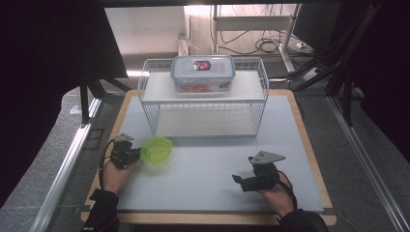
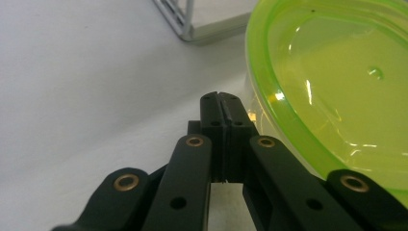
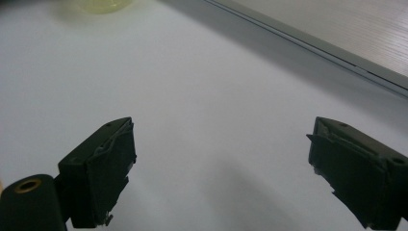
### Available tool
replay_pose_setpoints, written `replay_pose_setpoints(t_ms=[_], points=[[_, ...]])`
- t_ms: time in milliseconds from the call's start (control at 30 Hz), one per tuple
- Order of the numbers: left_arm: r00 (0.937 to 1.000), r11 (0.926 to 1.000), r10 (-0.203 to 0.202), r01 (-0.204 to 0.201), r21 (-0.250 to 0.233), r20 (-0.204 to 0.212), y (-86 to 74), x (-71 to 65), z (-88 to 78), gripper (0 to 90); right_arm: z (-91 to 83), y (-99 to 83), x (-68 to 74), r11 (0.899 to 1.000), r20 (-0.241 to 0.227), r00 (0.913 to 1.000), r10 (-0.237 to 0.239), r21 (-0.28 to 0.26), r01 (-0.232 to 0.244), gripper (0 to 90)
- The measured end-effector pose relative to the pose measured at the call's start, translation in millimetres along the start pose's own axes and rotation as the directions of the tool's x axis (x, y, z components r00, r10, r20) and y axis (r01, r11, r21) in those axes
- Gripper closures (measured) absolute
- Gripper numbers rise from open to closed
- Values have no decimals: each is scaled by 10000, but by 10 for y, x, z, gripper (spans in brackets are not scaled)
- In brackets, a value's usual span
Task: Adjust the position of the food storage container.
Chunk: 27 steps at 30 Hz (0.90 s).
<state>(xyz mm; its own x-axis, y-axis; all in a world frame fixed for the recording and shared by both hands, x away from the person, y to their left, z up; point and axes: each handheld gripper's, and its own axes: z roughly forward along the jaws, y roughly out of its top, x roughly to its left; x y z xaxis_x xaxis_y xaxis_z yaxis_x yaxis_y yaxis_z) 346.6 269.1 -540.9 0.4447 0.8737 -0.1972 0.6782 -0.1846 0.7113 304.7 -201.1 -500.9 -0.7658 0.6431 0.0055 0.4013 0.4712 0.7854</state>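
We see the white wire rack, carrying a lidded container, well beyond both claws, while the green bowl sits just beside the left gripper, whose jaws look pressed together beside its rim, perhaps to nudge it; the right gripper gapes wide over bare table.

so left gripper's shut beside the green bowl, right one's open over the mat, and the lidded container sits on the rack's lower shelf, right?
One slip: the lidded container sits on the top shelf of the wire rack, not the lower one, as the high view shows. The rest holds: left gripper shut beside the green bowl, right gripper open over the mat.
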Motion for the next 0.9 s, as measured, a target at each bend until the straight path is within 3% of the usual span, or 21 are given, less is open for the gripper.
replay_pose_setpoints(t_ms=[267, 533, 900], points=[[9982, 9988, 450, -457, 184, 406, 97, -134, 144, 899, 12, -4, 1, 10000, -2, 10000, 18, 57, -18, 91], [9920, 9962, 809, -836, 241, 974, 213, -312, 311, 898, 21, -10, -1, 9999, -15, 10000, 69, 129, -69, 91], [9752, 9874, 1466, -1544, 350, 1658, 351, -607, 553, 899, 40, -20, 0, 9995, -64, 9999, 137, 289, -136, 91]])
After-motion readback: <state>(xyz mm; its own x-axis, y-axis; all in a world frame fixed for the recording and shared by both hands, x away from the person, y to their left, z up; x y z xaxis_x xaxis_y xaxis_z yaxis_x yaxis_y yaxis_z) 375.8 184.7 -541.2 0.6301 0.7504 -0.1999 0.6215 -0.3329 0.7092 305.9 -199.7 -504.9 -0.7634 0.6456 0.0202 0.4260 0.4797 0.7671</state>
